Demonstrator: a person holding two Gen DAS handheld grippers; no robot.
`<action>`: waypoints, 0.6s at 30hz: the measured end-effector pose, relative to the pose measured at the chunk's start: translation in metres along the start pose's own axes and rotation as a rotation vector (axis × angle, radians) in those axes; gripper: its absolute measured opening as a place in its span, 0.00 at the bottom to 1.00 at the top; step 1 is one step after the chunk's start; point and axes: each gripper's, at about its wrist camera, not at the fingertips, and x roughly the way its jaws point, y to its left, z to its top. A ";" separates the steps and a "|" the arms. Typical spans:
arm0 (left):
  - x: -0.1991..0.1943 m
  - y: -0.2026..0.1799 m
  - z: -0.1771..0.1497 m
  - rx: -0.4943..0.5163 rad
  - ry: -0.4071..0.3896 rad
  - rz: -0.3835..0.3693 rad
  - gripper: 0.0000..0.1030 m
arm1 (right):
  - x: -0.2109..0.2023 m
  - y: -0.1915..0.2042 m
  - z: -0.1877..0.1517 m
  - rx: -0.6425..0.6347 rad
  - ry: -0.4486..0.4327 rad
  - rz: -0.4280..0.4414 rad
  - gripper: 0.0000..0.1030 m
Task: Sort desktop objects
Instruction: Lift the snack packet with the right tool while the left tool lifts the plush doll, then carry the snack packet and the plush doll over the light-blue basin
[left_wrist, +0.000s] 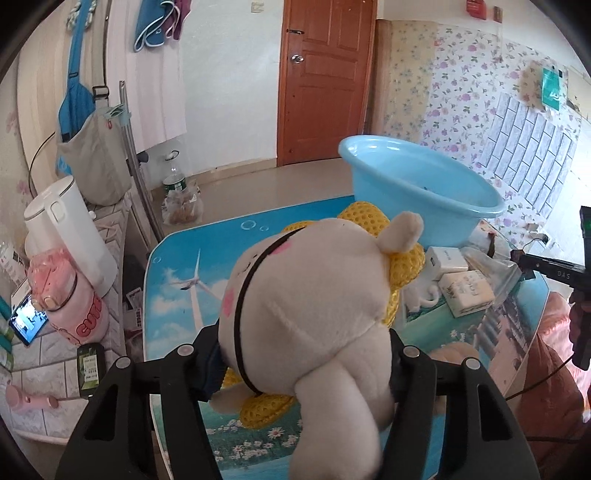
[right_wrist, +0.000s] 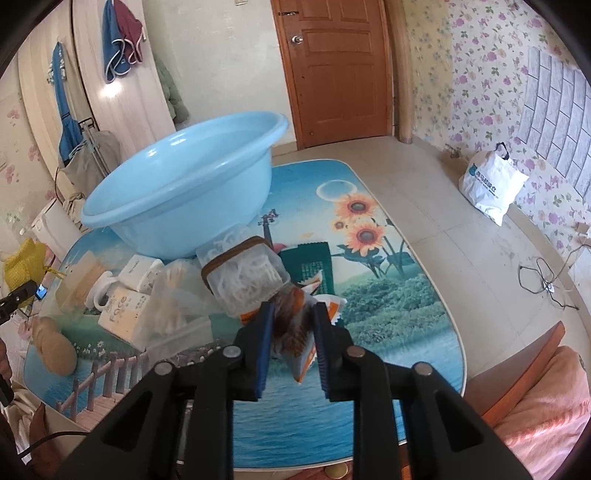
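Observation:
A cream plush toy (left_wrist: 306, 288) with yellow mesh parts fills the left wrist view. My left gripper (left_wrist: 303, 354) is shut on its body and holds it above the picture-printed table (left_wrist: 177, 266). Behind it stands a light blue basin (left_wrist: 424, 184), which in the right wrist view stands at the table's far left (right_wrist: 177, 199). My right gripper (right_wrist: 293, 317) is shut on an orange and brown snack packet (right_wrist: 291, 332), whose lower corner hangs free. Just past it lie a clear pouch of white cables (right_wrist: 247, 280), a green packet (right_wrist: 310, 266) and a tissue pack (right_wrist: 122, 310).
A white kettle (left_wrist: 70, 229), a pink bottle (left_wrist: 70, 306) and a phone (left_wrist: 27, 321) sit on a side shelf left of the table. A white bag (right_wrist: 491, 184) stands on the floor at right. Pink cloth (right_wrist: 546, 417) lies by the table's near right corner.

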 end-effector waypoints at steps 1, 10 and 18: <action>0.000 -0.001 0.000 0.003 0.000 0.001 0.60 | 0.001 -0.001 -0.001 0.002 0.005 -0.008 0.42; -0.001 -0.008 0.005 0.013 -0.002 0.007 0.60 | 0.014 0.004 -0.009 -0.016 0.038 -0.003 0.52; -0.003 -0.019 0.016 0.025 -0.014 -0.003 0.60 | 0.001 -0.002 -0.005 -0.035 -0.013 0.039 0.23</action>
